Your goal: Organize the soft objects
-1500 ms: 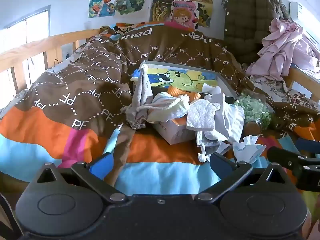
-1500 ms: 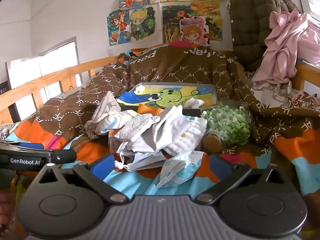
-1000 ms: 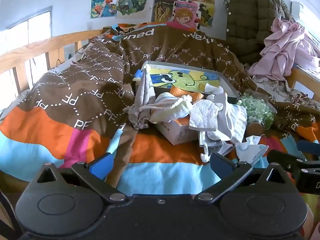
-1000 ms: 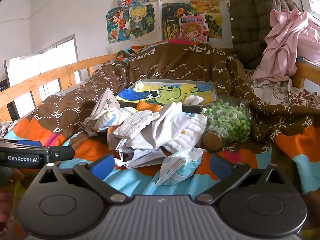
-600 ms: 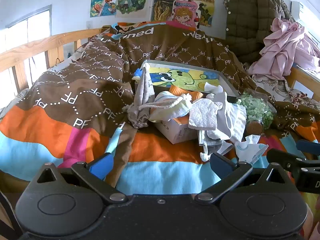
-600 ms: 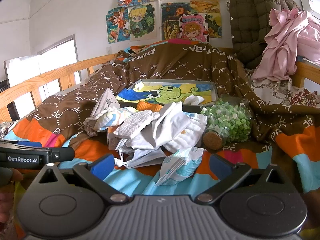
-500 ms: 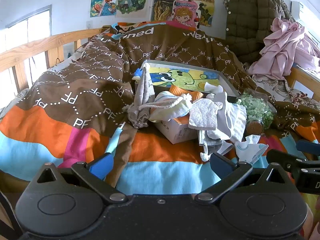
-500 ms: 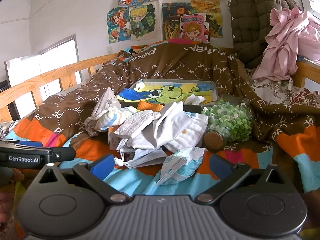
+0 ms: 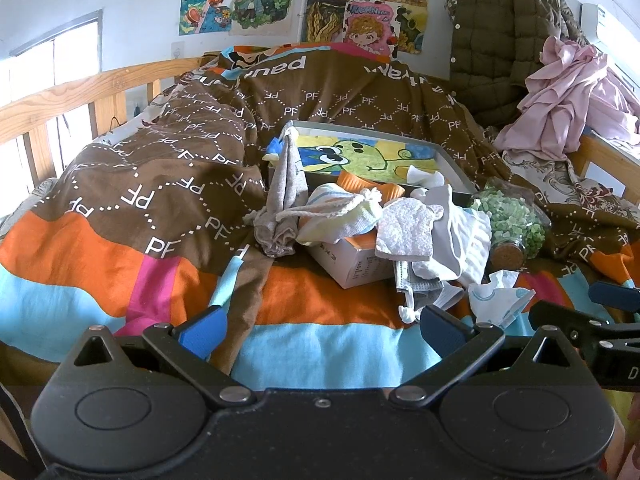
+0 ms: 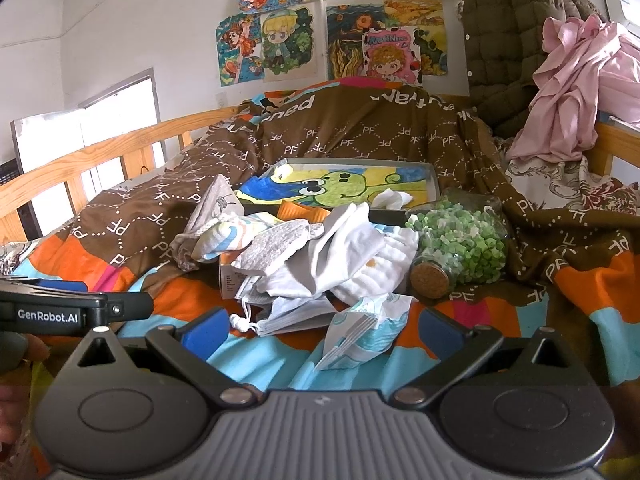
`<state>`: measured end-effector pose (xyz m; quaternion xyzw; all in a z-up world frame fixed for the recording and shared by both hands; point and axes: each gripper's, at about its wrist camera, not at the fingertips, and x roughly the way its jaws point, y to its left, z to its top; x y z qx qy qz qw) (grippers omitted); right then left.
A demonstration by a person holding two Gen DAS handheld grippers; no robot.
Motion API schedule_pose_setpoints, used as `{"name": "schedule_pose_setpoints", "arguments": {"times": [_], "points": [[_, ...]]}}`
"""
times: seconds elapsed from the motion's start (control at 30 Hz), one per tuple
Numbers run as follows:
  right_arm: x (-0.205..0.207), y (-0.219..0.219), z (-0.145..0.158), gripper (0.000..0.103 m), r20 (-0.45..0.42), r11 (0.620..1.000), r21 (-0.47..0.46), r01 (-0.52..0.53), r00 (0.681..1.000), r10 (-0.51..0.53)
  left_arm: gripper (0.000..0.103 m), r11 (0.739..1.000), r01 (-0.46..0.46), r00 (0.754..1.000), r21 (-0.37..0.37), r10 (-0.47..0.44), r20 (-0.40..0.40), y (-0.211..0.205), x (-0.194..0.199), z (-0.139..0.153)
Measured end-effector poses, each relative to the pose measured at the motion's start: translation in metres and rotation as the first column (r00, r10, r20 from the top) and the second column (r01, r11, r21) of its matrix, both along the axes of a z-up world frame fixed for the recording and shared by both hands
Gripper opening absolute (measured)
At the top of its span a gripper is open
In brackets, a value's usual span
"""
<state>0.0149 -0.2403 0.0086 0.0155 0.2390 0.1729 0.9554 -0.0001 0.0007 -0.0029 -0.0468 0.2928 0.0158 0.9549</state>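
A bed covered w/ a brown, orange and blue patterned quilt (image 9: 160, 208) fills both views. Near the middle lies a heap of soft items, resting on and around a small white cardboard box (image 9: 352, 264). In the heap: a grey knitted sock (image 9: 282, 196) draped upright at the left; a pale striped drawstring pouch (image 9: 340, 214) just beside it; a white textured terry cloth (image 9: 406, 232); a white folded garment (image 10: 344, 252); and a grey face mask w/ white ear loops (image 10: 288, 312) at the front edge. A crumpled white-and-blue tissue pack (image 10: 360, 332) lies on the quilt in front of the heap, nearest the right gripper (image 10: 320, 328).

Behind the heap sits a shallow grey tray w/ a green cartoon picture (image 9: 372, 156) inside. To the right of the heap, a clear glass jar w/ cork stopper, full of green bits (image 10: 460, 248), lies on its side, cork facing the viewer.

The left gripper (image 9: 320, 326) hangs low over the quilt's near edge, jaws wide apart, holding nothing. The right gripper does likewise, jaws wide apart, empty, well short of the heap. Each gripper shows at the edge of the other's view. A pink crumpled cloth (image 10: 576, 88) and an olive quilted jacket (image 9: 504, 32) hang at back right; cartoon drawings (image 10: 320, 28) cover the wall.
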Motion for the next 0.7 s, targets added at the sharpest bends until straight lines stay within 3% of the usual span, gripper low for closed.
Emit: {"name": "schedule_pose_setpoints", "arguments": {"times": [0.7], "points": [[0.0004,-0.0011,0.0004,0.103,0.001,1.0,0.002,0.009,1.0,-0.009,0.102,1.0,0.003,1.0,-0.001,-0.003,-0.001,0.0003,-0.0001,-0.0001]]}}
